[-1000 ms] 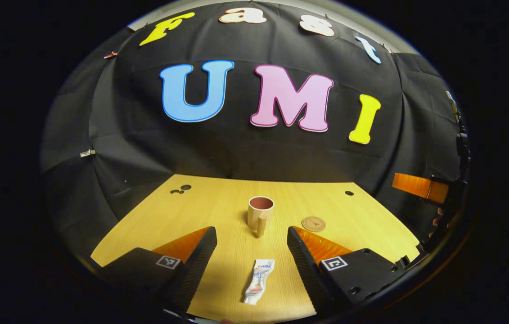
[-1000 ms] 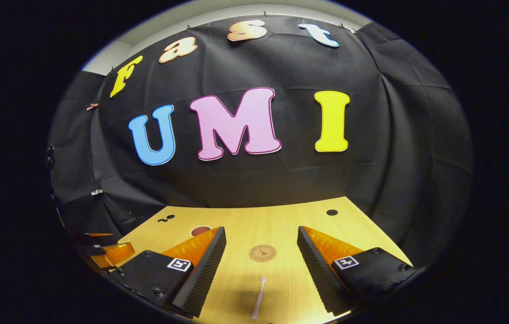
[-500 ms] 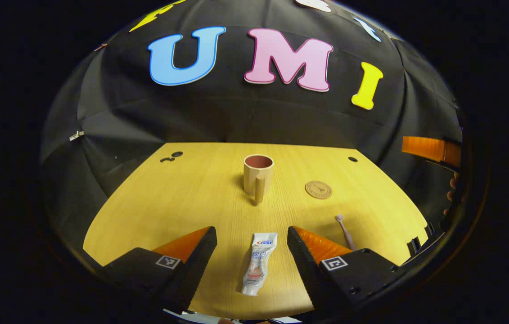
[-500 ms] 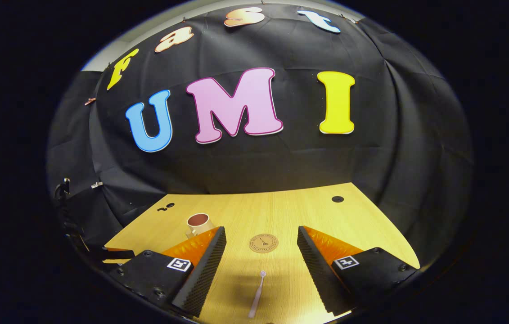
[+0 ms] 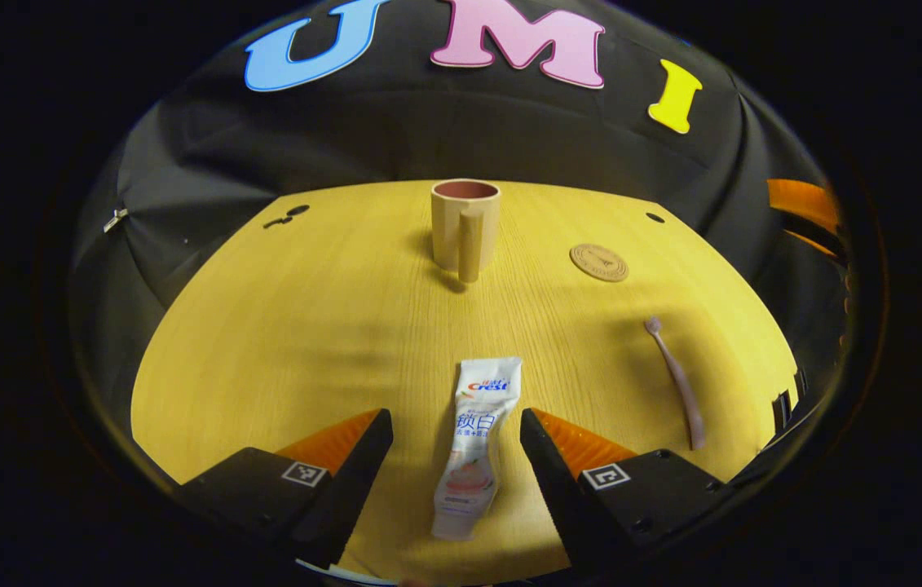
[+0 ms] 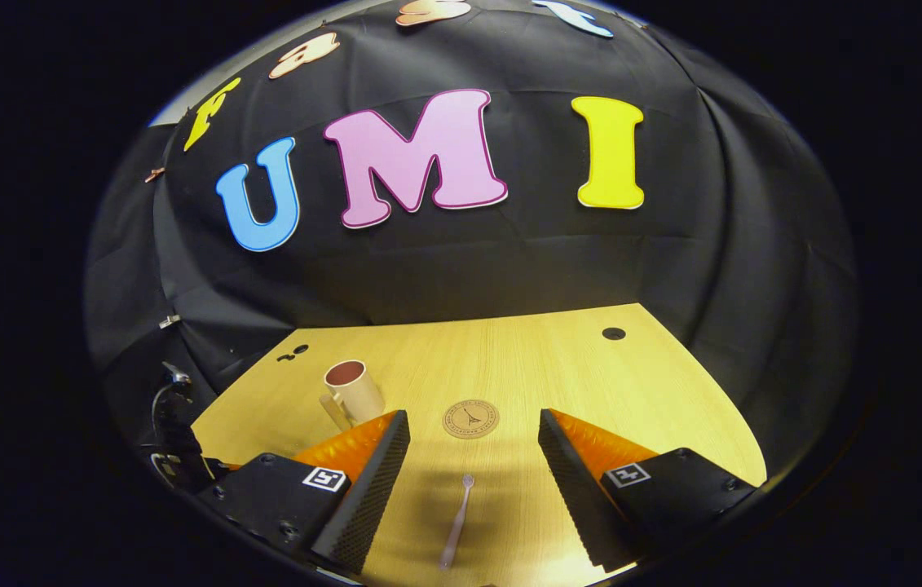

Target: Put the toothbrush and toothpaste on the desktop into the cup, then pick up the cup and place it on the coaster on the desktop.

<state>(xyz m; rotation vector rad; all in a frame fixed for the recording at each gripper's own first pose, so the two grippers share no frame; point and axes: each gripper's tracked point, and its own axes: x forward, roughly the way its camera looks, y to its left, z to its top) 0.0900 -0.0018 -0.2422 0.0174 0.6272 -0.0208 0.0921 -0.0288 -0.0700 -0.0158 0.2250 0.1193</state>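
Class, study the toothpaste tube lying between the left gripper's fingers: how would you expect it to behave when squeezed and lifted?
The toothpaste tube looks creased and partly flattened, so it will probably give under the fingers rather than stay stiff. Its glossy skin may be a little slippery. Lying flat on the desktop, it seems unlikely to roll, though the free end might droop once lifted.

A recording booth: black cloth wall (image 6: 461, 269) (clipped up) behind a wooden desktop (image 5: 306, 326).

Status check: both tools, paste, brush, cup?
Left tool open, straddling toothpaste. Right tool open over toothbrush. Cup upright, empty, off coaster. Nothing in the way.
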